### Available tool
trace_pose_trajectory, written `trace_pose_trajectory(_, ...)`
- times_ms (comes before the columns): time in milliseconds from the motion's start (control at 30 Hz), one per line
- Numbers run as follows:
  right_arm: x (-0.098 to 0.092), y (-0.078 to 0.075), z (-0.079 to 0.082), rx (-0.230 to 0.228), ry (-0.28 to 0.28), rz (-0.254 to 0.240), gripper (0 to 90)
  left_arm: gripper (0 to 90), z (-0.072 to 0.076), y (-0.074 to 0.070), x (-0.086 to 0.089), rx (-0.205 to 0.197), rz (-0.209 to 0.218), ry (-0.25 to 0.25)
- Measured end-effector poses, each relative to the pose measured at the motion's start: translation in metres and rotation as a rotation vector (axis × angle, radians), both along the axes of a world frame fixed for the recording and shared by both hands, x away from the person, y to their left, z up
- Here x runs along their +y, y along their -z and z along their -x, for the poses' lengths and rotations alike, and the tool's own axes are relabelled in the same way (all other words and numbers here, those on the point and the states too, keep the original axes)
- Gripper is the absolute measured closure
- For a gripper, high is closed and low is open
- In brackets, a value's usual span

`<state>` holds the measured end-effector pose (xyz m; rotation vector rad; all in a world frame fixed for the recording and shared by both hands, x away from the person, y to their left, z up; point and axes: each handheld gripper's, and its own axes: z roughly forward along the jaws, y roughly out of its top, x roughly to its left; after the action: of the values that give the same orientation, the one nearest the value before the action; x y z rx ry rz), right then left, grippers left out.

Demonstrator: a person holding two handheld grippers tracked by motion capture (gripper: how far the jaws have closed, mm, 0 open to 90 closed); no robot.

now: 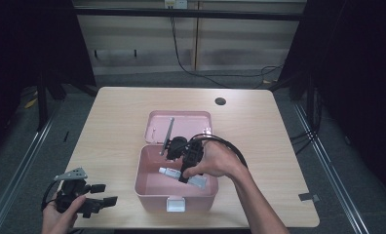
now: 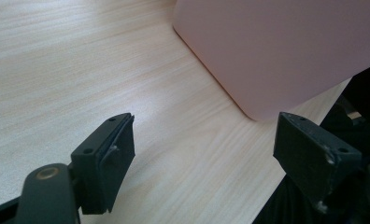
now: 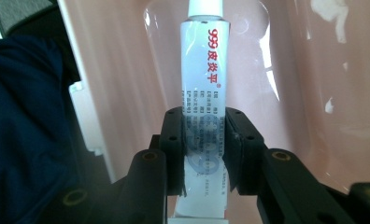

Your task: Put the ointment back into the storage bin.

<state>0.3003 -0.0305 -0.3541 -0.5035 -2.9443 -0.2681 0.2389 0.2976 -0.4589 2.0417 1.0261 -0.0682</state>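
Lying in pink box [image 1: 152, 187], ointment tube [image 3: 205, 93] (gripped)

Overhead view; two close tool cameras

hand-held gripper [image 3: 205, 140] clamps ointment tube [image 3: 204, 70] | inside pink box [image 3: 314, 70]

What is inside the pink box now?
A white tube is inside the pink box, clamped in the right tongs. The hand hides part of the floor.
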Motion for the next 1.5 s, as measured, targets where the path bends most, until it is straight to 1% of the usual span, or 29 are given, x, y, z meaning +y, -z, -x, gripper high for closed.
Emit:
trace_pose_trajectory(33,0.001,0.003,0.0,0.005,-0.008,-0.003,70.7,20.4,0.0,0.0,0.0,0.001,0.002,0.001)
trace_pose_trajectory(67,0.003,0.006,0.0,0.014,-0.026,0.007,70.7,20.4,0.0,0.0,0.001,0.001,0.004,0.002)
trace_pose_trajectory(167,0.004,0.011,0.0,0.018,-0.024,-0.002,70.6,20.4,0.0,0.0,0.0,0.002,0.002,0.0)
trace_pose_trajectory(200,0.004,0.012,-0.001,0.02,-0.023,0.007,70.6,20.4,0.0,0.0,0.0,0.002,0.001,0.0)
trace_pose_trajectory(267,0.005,0.017,-0.001,0.025,-0.027,0.002,70.7,20.4,0.0,0.0,0.0,0.001,0.003,0.002)
trace_pose_trajectory(300,0.005,0.018,-0.001,0.03,-0.032,0.012,70.7,20.4,0.0,0.0,0.0,0.001,0.002,0.001)
trace_pose_trajectory(400,0.005,0.025,0.002,0.039,-0.048,0.011,70.6,20.4,0.0,0.0,0.0,0.002,0.004,0.0)
trace_pose_trajectory(433,0.005,0.026,0.002,0.043,-0.05,0.018,70.6,20.4,0.0,0.0,0.0,0.002,0.002,0.001)
trace_pose_trajectory(500,0.004,0.031,0.003,0.046,-0.047,0.01,70.6,20.4,0.0,0.0,0.0,0.002,0.003,0.003)
trace_pose_trajectory(533,0.004,0.031,0.002,0.049,-0.056,0.017,70.6,20.4,0.0,0.0,-0.001,0.004,0.005,0.002)
trace_pose_trajectory(600,0.003,0.035,0.003,0.054,-0.062,0.011,70.6,20.4,0.0,0.0,0.0,0.003,0.006,0.003)
trace_pose_trajectory(633,0.003,0.036,0.004,0.062,-0.064,0.017,70.6,20.4,0.0,0.0,-0.001,0.003,0.007,0.0)
trace_pose_trajectory(733,0.003,0.04,0.004,0.063,-0.071,0.022,70.6,20.2,-0.001,0.0,0.0,0.003,0.006,-0.005)
trace_pose_trajectory(800,0.003,0.042,0.004,0.064,-0.077,0.032,70.6,20.2,0.0,0.0,-0.001,0.004,0.006,0.0)
trace_pose_trajectory(867,0.003,0.044,0.004,0.06,-0.078,0.032,70.6,20.2,0.0,0.0,-0.001,0.003,0.003,0.003)
trace_pose_trajectory(900,0.003,0.044,0.004,0.065,-0.085,0.042,70.6,20.2,-0.001,0.0,-0.001,0.004,0.002,0.005)
trace_pose_trajectory(967,0.004,0.046,0.005,0.069,-0.099,0.039,70.6,20.2,-0.001,0.0,-0.001,0.002,0.006,0.001)
trace_pose_trajectory(1033,0.005,0.048,0.006,0.073,-0.103,0.046,70.6,20.1,-0.001,0.0,-0.001,0.003,0.007,0.001)
trace_pose_trajectory(1067,0.006,0.049,0.005,0.074,-0.114,0.048,70.6,20.1,-0.001,0.0,0.0,0.002,0.005,0.004)
trace_pose_trajectory(1167,0.007,0.052,0.005,0.08,-0.106,0.039,70.6,20.1,-0.001,0.0,-0.001,0.005,0.008,-0.001)
trace_pose_trajectory(1233,0.008,0.055,0.004,0.083,-0.118,0.047,70.5,20.1,-0.001,0.0,-0.001,0.005,0.007,0.001)
trace_pose_trajectory(1267,0.009,0.056,0.005,0.092,-0.114,0.051,70.5,20.1,-0.001,0.0,-0.001,0.003,0.006,0.003)
trace_pose_trajectory(1333,0.01,0.059,0.004,0.092,-0.121,0.04,70.4,19.9,-0.001,0.0,0.0,0.003,0.009,0.003)
trace_pose_trajectory(1367,0.01,0.06,0.004,0.097,-0.115,0.041,70.4,19.9,-0.001,0.0,0.0,0.002,0.007,0.005)
trace_pose_trajectory(1400,0.01,0.061,0.004,0.098,-0.125,0.05,70.4,19.9,-0.001,0.0,0.0,0.001,0.007,0.002)
trace_pose_trajectory(1433,0.011,0.061,0.004,0.1,-0.117,0.055,70.4,19.9,-0.001,0.0,0.0,0.001,0.009,0.005)
trace_pose_trajectory(1500,0.012,0.062,0.004,0.108,-0.127,0.05,70.4,19.9,-0.001,0.0,0.0,0.002,0.011,0.004)
